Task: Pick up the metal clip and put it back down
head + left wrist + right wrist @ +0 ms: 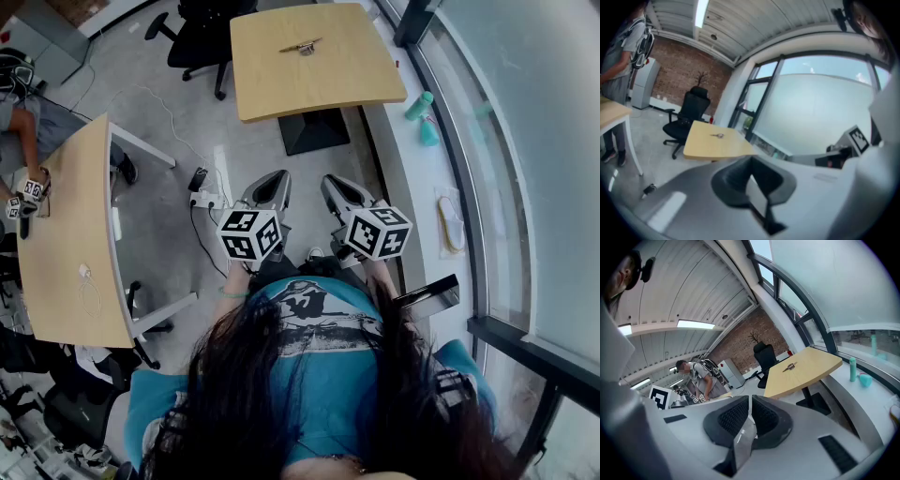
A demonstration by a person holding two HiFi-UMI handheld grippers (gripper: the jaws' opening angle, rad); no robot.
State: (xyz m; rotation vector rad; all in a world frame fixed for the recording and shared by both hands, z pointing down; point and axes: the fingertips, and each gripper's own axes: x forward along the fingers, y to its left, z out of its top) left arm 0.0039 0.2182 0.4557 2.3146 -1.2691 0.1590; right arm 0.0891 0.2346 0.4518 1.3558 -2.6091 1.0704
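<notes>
Left gripper (269, 190) and right gripper (339, 192) are both closed and empty; the metal clip (302, 46) lies on the tabletop (328, 80) well ahead of them

Bright, daylit; most light comes thru the frosted window wall (525, 141), washed pale. Ceiling strip lights (695, 325) add glow; the one in left gripper view is blown out. Pale glare streak on floor (221, 161), shadows faint. Both gripper views: heavy fisheye, black vignette at corners. Left view soft overall, fingers (731, 185) blurred; right view sharper. Head view bends at edges.
</notes>
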